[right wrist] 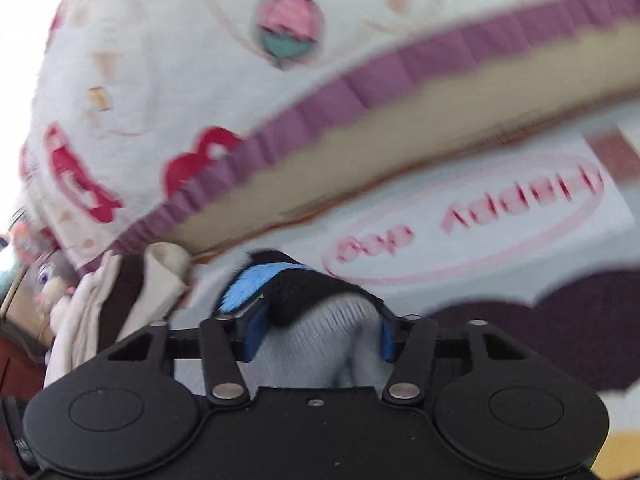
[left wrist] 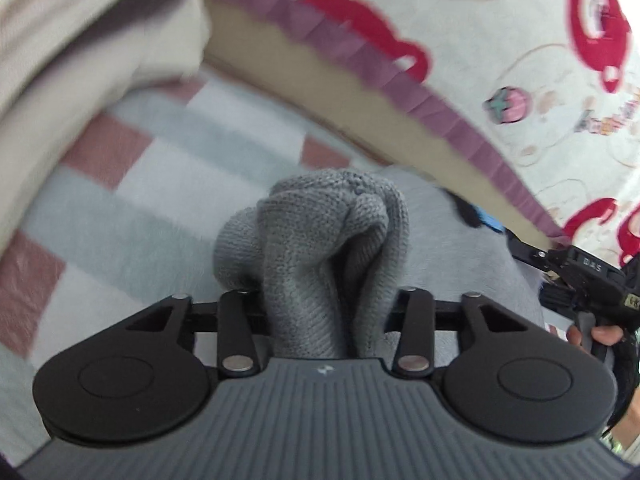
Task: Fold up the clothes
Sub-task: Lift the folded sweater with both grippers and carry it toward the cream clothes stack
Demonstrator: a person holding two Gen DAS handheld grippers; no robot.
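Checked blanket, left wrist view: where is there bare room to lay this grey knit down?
The checked blanket lies bare between the cream fabric on the left and the purple-frilled bed edge. Crowded on the right, where the grey knit and the right gripper sit.

Left tool: jaws closed on bunched grey knit garment, centre. Checked pink-and-white blanket at 9 o'clock. Cream printed cover with purple frill at 1 o'clock. Second tool at 3 o'clock.
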